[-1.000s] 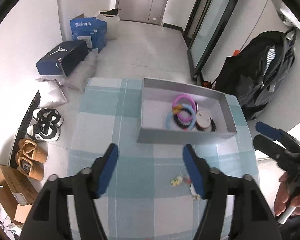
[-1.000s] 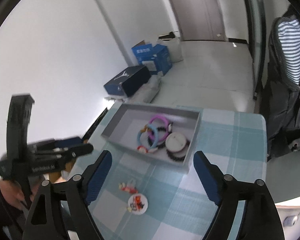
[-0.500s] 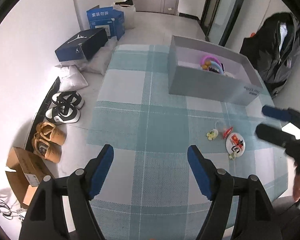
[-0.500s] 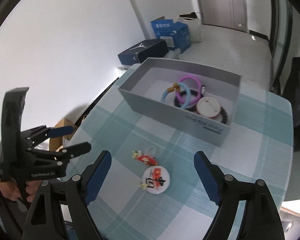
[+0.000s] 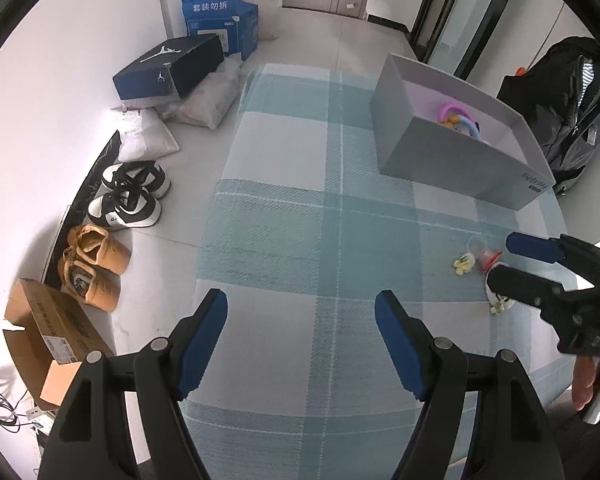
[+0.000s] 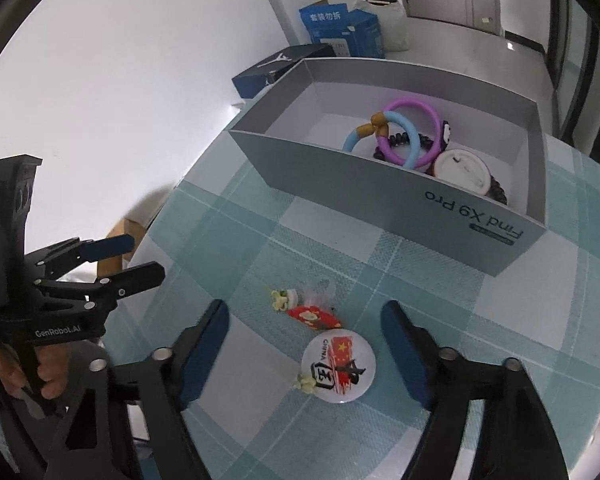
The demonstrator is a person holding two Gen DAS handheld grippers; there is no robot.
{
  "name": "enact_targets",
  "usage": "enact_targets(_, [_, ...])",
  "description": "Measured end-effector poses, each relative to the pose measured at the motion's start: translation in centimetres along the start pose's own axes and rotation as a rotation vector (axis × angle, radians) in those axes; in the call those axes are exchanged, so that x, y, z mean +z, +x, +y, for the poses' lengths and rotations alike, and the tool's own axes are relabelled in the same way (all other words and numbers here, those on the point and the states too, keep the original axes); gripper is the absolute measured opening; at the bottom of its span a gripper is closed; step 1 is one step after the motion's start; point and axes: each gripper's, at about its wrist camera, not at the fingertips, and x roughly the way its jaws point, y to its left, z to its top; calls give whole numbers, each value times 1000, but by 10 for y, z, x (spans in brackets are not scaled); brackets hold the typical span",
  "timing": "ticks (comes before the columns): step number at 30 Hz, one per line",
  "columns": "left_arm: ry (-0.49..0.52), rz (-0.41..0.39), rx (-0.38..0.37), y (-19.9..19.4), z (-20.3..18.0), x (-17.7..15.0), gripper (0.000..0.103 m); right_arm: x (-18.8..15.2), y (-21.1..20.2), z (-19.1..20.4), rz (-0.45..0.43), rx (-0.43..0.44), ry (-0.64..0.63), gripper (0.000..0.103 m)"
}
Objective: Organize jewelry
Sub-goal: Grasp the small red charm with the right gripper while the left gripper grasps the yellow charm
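Table with checked cloth (image 6: 480,320): all work is on it. Grey box (image 6: 380,184), my landmark, stands at the far end. It looms larger in my right view than a second ago, since I have brought both tools down and in toward the loose pieces.

Inside the box: purple ring (image 6: 414,132), blue ring (image 6: 384,140), a white disc (image 6: 466,170) (dark beads partly hidden behind).

Outside the box, on the near side: round badge (image 6: 339,368), red clip (image 6: 314,316), small flower charm (image 6: 280,299).

Right gripper (image 6: 304,344): jaws wide apart, empty, now straddling the badge. Judgement: badge is next to pick and carry to the box.

Left gripper (image 5: 302,336): jaws apart, empty, well left of the pieces.
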Motion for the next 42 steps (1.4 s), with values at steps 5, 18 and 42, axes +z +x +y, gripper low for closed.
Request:
enact_targets(5, [2, 12, -13, 3, 3, 0, 72, 2, 11, 5, 37, -37, -40, 50])
enact_targets(18, [28, 4, -94, -3, -13, 5, 72, 9, 2, 9, 12, -62, -35, 19])
enact_targets(42, [229, 8, -115, 15, -86, 10, 71, 12, -67, -25, -128, -46, 118, 19])
